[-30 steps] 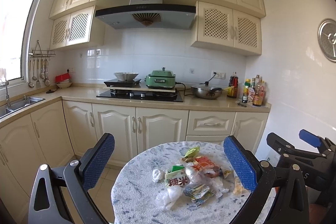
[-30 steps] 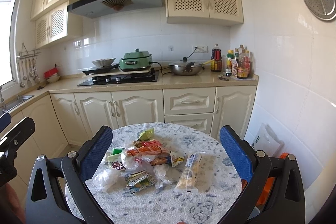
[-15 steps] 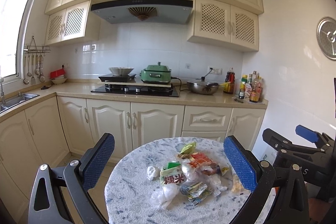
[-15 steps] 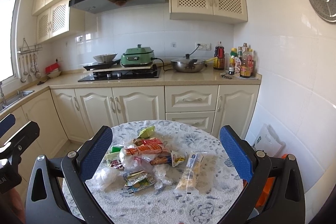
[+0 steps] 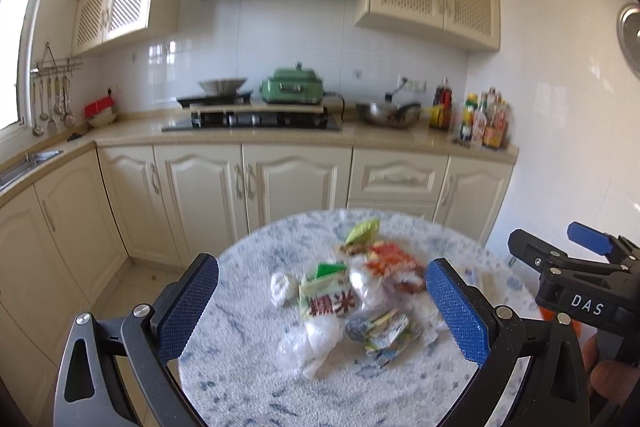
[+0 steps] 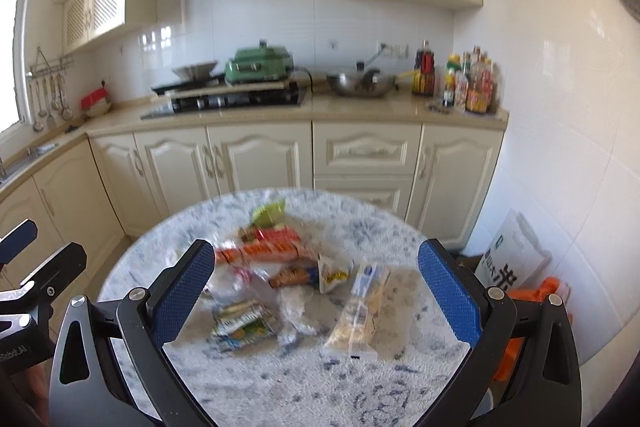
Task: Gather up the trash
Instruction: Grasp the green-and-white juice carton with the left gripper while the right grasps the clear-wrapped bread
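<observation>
A heap of wrappers lies on a round white-and-blue table [image 5: 240, 359] [image 6: 304, 383]. In the left wrist view I see a green-and-red packet [image 5: 328, 297], a crumpled clear bag [image 5: 310, 341] and an orange wrapper [image 5: 390, 255]. In the right wrist view there is an orange-red wrapper [image 6: 262, 249], a long clear yellowish packet [image 6: 360, 315] and a green foil wrapper [image 6: 244, 321]. My left gripper [image 5: 322, 311] hangs open above the heap. My right gripper [image 6: 316, 297] is open too, over the table, empty. The right gripper's body [image 5: 576, 287] shows at the left view's right edge.
Cream kitchen cabinets [image 5: 256, 183] and a counter with a stove [image 5: 252, 119], green cooker [image 6: 258, 65], wok [image 6: 360, 83] and bottles [image 6: 468, 83] stand behind the table. A white bag [image 6: 514, 255] and an orange bag [image 6: 536, 291] sit on the floor to the right.
Both grippers have dipped and moved closer to the table; the heap sits larger and more central between the fingers. Both stay open.
</observation>
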### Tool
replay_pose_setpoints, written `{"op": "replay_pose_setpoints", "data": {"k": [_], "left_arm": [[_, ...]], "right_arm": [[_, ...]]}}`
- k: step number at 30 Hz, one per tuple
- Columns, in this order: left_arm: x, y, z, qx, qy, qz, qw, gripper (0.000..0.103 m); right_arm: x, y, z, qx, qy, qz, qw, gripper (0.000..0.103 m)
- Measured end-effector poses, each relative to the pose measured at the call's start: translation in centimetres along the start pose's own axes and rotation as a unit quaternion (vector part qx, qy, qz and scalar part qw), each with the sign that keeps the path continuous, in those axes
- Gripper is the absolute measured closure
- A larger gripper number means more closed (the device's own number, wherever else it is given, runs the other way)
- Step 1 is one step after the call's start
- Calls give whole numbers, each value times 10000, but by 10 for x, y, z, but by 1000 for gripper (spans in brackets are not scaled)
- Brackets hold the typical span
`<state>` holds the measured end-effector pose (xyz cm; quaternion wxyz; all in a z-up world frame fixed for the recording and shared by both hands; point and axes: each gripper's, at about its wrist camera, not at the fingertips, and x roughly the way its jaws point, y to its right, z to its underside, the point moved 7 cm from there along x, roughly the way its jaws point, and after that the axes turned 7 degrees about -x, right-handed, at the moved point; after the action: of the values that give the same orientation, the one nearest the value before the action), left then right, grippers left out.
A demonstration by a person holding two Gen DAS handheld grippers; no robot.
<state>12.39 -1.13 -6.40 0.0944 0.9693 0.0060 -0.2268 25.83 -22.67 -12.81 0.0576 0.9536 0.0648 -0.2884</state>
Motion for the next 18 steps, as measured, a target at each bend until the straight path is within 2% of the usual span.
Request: {"op": "replay_pose_setpoints", "data": {"k": [7,9,10,13,18], "left_arm": [[55,10,25,88,-696,15,9975,1],[68,13,30,102,-874,41,9961,1],[77,16,33,125,-984,60,9950,1],[99,24,43,225,-1184,117,9926,1],[130,37,54,435,-1389,203,9891,1]], "right_arm": [[54,17,41,88,-687,-84,9976,7],[66,20,52,123,-859,-129,9961,15],[73,23,58,139,-962,-145,9952,15],[87,30,72,179,-1176,-144,9928,15],[106,35,87,227,-1385,-239,9898,22]]}}
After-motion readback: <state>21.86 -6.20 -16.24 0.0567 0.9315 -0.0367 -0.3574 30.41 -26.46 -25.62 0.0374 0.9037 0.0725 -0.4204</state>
